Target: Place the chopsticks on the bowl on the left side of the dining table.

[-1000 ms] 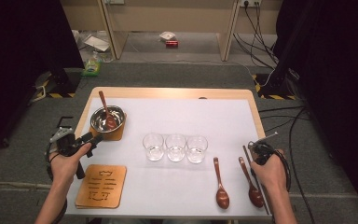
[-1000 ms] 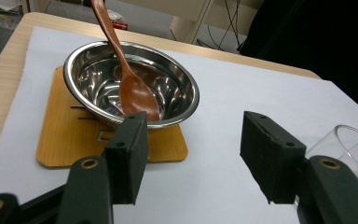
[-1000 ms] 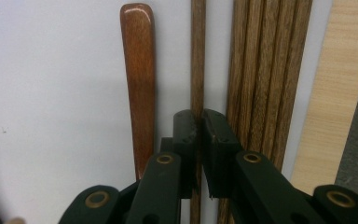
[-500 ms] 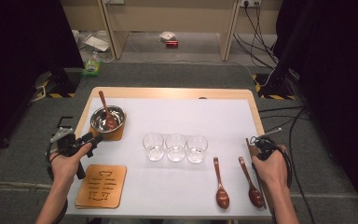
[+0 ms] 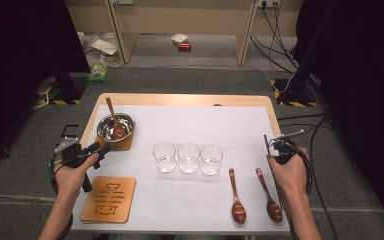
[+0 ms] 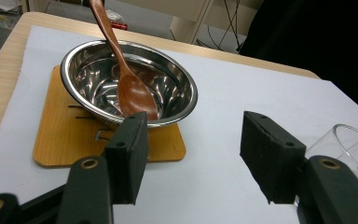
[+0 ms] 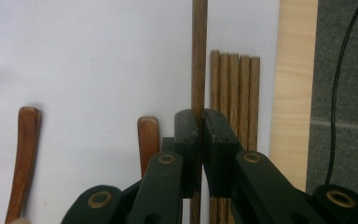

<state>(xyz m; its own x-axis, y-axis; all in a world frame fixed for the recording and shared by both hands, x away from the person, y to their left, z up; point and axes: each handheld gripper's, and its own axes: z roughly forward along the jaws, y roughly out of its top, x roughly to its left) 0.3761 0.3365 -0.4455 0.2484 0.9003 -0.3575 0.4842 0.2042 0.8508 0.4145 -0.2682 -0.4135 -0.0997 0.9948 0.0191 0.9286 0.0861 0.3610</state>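
high: our right gripper [image 5: 276, 146] has lifted its stick [image 5: 266, 142] since a second ago, right of the glasses [image 5: 188, 158] | left gripper view: left gripper [image 6: 193, 158] spread, empty, before the bowl [image 6: 128, 81] | right gripper view: jaws pinch one stick [image 7: 198, 56] above four more [image 7: 235, 93]

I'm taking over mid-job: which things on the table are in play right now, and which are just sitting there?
In play:
right gripper, shut on one wooden stick
four more sticks lying below it
left gripper, open, beside the steel bowl

Lying about:
three glasses
two loose spoons
spare trivet
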